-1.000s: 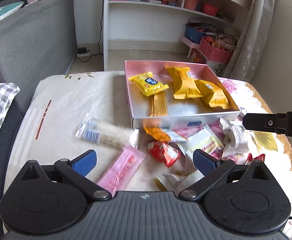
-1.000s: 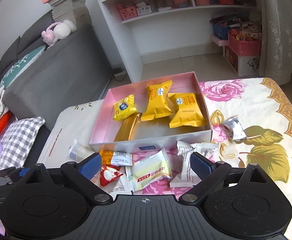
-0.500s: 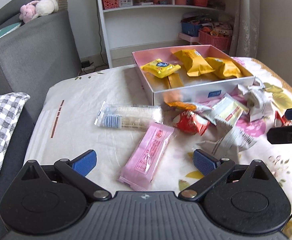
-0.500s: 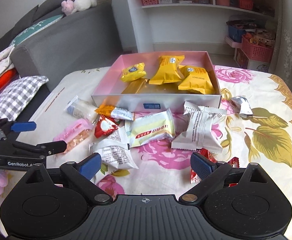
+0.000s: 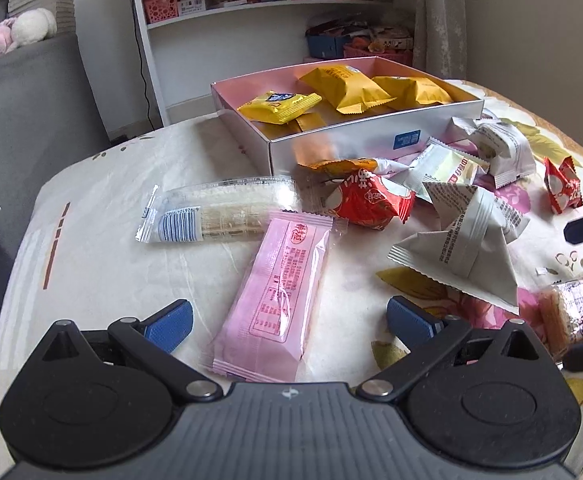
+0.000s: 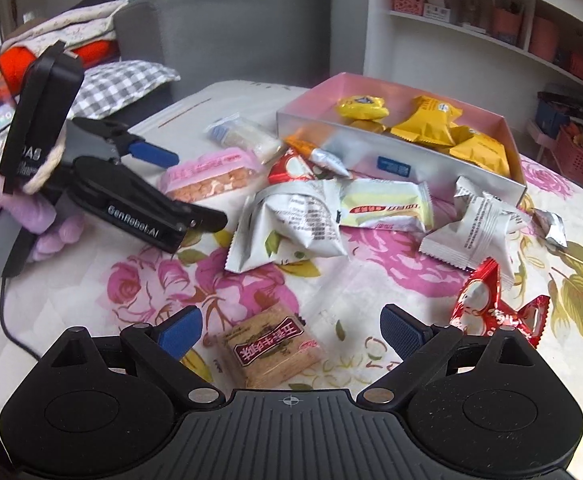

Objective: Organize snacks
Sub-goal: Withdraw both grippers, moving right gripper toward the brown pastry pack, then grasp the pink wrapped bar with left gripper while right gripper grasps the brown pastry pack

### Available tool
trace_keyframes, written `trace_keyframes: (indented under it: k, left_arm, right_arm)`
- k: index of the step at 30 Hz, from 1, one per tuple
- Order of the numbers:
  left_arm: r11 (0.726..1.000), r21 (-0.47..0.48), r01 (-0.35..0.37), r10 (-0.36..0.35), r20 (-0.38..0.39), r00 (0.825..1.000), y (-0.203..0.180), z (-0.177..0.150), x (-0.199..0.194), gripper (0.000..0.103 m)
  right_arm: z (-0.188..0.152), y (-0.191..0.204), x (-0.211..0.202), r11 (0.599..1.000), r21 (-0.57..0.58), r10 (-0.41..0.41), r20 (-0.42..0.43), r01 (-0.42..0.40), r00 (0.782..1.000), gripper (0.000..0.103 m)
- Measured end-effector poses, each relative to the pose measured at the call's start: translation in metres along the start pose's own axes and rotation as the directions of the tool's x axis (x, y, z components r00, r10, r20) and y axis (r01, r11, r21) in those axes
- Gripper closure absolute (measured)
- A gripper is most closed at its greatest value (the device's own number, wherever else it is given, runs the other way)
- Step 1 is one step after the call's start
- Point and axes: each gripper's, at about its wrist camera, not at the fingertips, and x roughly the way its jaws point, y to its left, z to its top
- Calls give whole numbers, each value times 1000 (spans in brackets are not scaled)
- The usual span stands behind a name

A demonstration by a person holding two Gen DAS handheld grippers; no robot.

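left gripper (image 5: 289, 316) fingers spread, straddling pink packet (image 5: 279, 292) | right gripper (image 6: 291, 330) spread (brown biscuit (image 6: 273, 346) between)

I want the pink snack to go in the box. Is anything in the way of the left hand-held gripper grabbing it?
No. The pink snack lies flat between the open fingers of the left hand-held gripper, with nothing on top. The clear cracker pack only touches its far end.

One box (image 5: 343, 140) is seen, and four yellow packets (image 6: 425, 122) are counted inside it. Outside it are counted three white packets (image 6: 287, 226), three red packets (image 5: 367, 200), one pink packet (image 5: 279, 296), one clear packet (image 5: 219, 214), one orange packet (image 6: 313, 152) and one brown packet (image 6: 271, 346).
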Motion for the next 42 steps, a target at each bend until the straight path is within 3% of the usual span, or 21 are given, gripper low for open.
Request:
trace_keyframes:
  k: [5, 8, 15, 24, 26, 29, 36, 42]
  left_arm:
    - [999, -38, 29, -29, 4, 1000, 7, -2, 0, 0]
    - [999, -46, 24, -25, -11, 1000, 6, 2, 3, 0]
    - [998, -45, 31, -33, -39, 999, 0, 10, 6, 6]
    - [998, -49, 30, -32, -45, 998, 0, 16, 3, 33]
    - [999, -46, 23, -26, -48, 999, 0, 18, 1, 47]
    - [999, -52, 9, -12, -59, 998, 0, 20, 1, 58]
    - [991, -131, -32, 19, -97, 995, 3, 26, 1, 71]
    - [979, -201, -41, 15, -128, 992, 6, 29, 0, 73]
  right_arm:
    - [-8, 6, 11, 1000, -31, -3, -44, 2, 999, 5]
    - [-13, 7, 11, 999, -35, -13, -34, 12, 999, 0]
    - [-11, 5, 12, 999, -32, -10, -36, 9, 999, 0]
    - [-2, 4, 16, 999, -40, -9, -94, 6, 996, 0]
    - [-1, 4, 17, 999, -37, -12, -107, 8, 994, 0]
    - [0, 2, 17, 999, -33, -17, -119, 13, 993, 1]
    - [1, 3, 17, 999, -40, -25, -121, 20, 992, 4]
    - [4, 8, 14, 998, -56, -12, -111, 5, 994, 18]
